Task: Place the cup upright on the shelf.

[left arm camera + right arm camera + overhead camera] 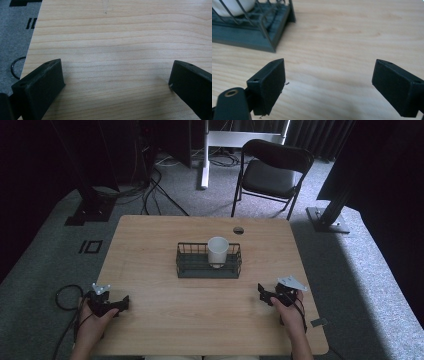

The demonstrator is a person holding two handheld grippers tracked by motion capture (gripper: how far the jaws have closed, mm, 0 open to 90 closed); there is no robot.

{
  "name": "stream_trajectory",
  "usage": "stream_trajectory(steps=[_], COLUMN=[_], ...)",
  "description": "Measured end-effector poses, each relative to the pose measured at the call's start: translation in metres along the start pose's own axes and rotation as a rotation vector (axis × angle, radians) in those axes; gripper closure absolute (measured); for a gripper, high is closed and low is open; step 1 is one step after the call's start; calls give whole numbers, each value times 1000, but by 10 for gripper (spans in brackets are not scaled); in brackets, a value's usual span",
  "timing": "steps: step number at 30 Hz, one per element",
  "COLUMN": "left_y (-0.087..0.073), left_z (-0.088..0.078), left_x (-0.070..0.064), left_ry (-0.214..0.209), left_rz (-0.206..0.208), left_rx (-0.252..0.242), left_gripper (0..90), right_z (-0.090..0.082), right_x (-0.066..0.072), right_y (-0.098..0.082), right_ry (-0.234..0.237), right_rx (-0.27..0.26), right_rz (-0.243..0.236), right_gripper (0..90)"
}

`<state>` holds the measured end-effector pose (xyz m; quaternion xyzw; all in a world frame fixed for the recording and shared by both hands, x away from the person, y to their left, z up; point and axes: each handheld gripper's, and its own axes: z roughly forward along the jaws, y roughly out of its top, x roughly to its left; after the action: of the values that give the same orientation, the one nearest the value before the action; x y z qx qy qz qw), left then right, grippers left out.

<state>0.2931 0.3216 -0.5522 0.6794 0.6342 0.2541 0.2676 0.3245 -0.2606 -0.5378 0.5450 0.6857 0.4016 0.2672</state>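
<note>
A white cup (218,251) stands upright inside a dark wire basket (192,266) at the middle of the wooden table (165,305). My left gripper (119,305) rests at the table's near left corner, held by a hand, its jaws wide apart over bare wood (115,75). My right gripper (263,292) sits at the near right, also open with nothing between its jaws (328,82). In the right gripper view the basket's corner (262,32) and the cup's white base (234,6) lie at the upper left, well ahead of the jaws.
A black folding chair (272,170) stands beyond the table's far edge. A small round hole (238,230) marks the tabletop behind the basket. Cables (65,297) trail over the grey carpet at the left. Black stand legs (327,217) flank the table.
</note>
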Motion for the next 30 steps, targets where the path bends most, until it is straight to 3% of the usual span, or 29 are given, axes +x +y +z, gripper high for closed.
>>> stream_trajectory(steps=[4,11,17,30], left_y=[0,0,0,0], left_z=[0,0,0,0], left_x=[0,0,0,0], left_ry=[0,0,0,0], left_rz=[0,0,0,0], left_rx=[0,0,0,0], left_gripper=[1,1,1,1], right_z=[-4,-12,-14,-21], right_x=[-7,-22,-31,-40], right_y=[-6,-14,-19,-29], right_ry=[-35,-129,-168,-136], right_rx=[25,95,145,186], right_rz=[14,-6,0,1], right_gripper=[113,113,113,113])
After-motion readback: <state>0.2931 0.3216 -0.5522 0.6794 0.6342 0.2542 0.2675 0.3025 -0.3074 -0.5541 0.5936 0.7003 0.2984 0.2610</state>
